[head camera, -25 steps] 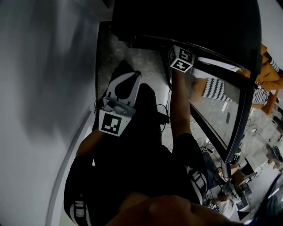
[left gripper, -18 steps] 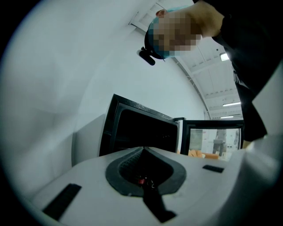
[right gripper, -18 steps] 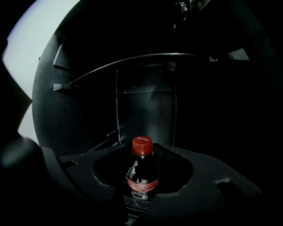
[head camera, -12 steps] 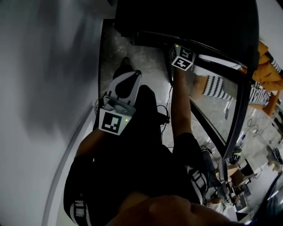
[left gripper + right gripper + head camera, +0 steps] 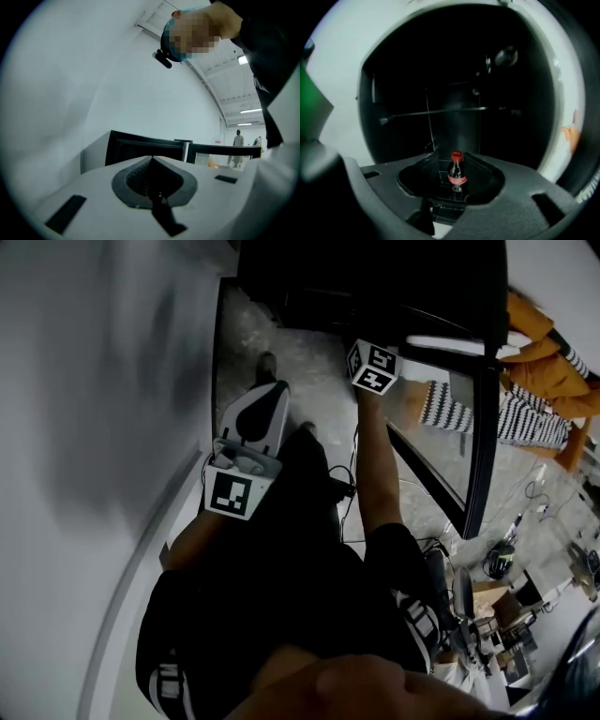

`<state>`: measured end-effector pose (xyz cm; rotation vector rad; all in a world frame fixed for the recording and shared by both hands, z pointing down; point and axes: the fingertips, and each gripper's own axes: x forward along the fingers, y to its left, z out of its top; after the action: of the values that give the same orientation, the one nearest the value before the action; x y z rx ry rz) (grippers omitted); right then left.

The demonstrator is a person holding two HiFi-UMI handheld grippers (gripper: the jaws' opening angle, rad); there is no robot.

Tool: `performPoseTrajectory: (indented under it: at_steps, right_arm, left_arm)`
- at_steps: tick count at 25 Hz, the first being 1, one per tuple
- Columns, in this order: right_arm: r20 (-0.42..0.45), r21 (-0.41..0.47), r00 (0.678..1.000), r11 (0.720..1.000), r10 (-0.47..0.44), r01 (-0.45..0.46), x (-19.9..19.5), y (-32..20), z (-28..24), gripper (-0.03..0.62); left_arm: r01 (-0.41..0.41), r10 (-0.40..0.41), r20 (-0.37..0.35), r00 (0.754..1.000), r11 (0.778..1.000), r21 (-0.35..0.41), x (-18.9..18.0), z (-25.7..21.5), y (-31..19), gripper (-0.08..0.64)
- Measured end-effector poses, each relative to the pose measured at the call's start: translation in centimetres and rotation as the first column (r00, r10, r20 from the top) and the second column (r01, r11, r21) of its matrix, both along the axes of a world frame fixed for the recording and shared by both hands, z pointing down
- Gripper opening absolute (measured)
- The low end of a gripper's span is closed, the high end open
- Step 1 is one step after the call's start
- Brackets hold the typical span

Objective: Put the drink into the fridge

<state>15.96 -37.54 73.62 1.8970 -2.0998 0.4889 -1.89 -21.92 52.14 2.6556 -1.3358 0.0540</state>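
Observation:
A small cola bottle [image 5: 457, 174] with a red cap stands upright inside the dark fridge [image 5: 440, 84], below a wire shelf [image 5: 436, 112]. In the right gripper view it shows in the gap of my right gripper [image 5: 452, 158], a little beyond the fingers. The jaws are closing and do not press on it. In the head view only that gripper's marker cube [image 5: 373, 367] shows at the fridge opening [image 5: 375, 287]; its jaws are lost in the dark. My left gripper [image 5: 267, 392] hangs shut and empty over the floor by the wall.
The fridge's glass door [image 5: 473, 427] stands open at the right, with a person in striped and orange clothes [image 5: 525, 399] beyond it. A white wall [image 5: 94, 427] runs along the left. Cables and gear [image 5: 469, 606] lie on the floor at the lower right.
The glass door's edge has shifted left in the head view. The right gripper's cube moved slightly left; the left gripper drifted a little up the frame.

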Motion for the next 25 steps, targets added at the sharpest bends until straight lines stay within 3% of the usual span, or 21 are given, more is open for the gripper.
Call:
performPoseTrajectory:
  at_steps: [7,10,19,25]
  right_arm:
    - [0.040,-0.030,0.999,1.000,-0.004,0.005,0.5,5.4,-3.9,0.085]
    - [0.079,-0.041,0.997,0.999,0.001,0.002,1.4,7.8,-6.2,0.012]
    - [0.173,-0.043,0.982,0.996,-0.073,0.082,1.4,17.2,-12.4,0.002]
    - [0.181,-0.029,0.975,0.991,-0.126,0.134,1.6,22.5,-15.9,0.002]
  left_arm:
    - [0.018,-0.018,-0.004,1.000,1.000,0.019,1.4,-3.8,3.5,0.005]
    - [0.027,-0.027,-0.009,1.000,0.999,0.025,2.8,-5.4,5.1,0.005]
    - [0.109,-0.102,-0.077,0.992,0.989,0.097,4.6,-10.8,11.6,0.005]
    - [0.143,-0.139,-0.054,0.989,0.987,0.078,5.3,-12.9,16.1,0.005]
